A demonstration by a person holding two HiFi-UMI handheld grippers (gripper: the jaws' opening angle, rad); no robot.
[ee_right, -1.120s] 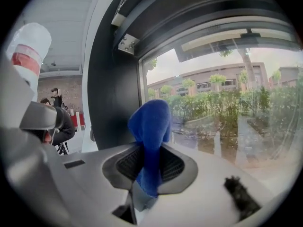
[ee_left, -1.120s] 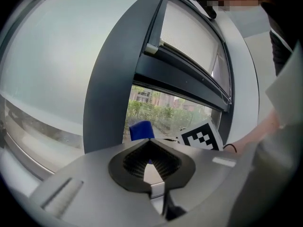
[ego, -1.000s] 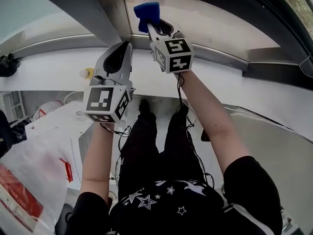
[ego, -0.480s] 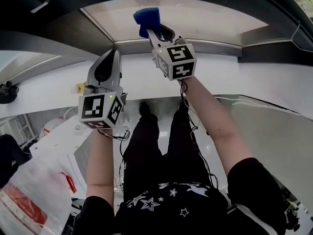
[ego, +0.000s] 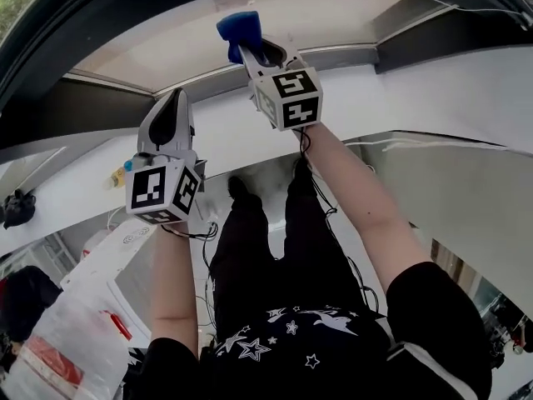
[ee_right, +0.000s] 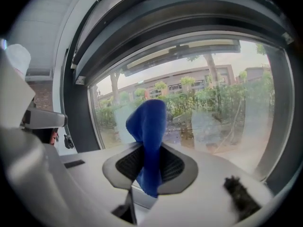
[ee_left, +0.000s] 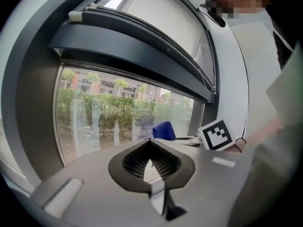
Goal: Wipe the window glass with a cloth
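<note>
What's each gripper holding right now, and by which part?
The right gripper pinches the blue cloth near its lower end, bunched top sticking out. The left gripper holds nothing, jaws together.

Both my arms are stretched out ahead of me, bare from the elbow. My right gripper (ego: 246, 55) reaches further forward, its jaws pressed onto a blue cloth (ego: 238, 25) that bunches out past the tips and hangs a little behind them. My left gripper (ego: 175, 98) is lower and to the left, well apart from the right one, with its jaws together and nothing between them. My right forearm (ego: 358, 198) slants inward toward its gripper, while my left forearm (ego: 172, 282) runs nearly straight.
</note>
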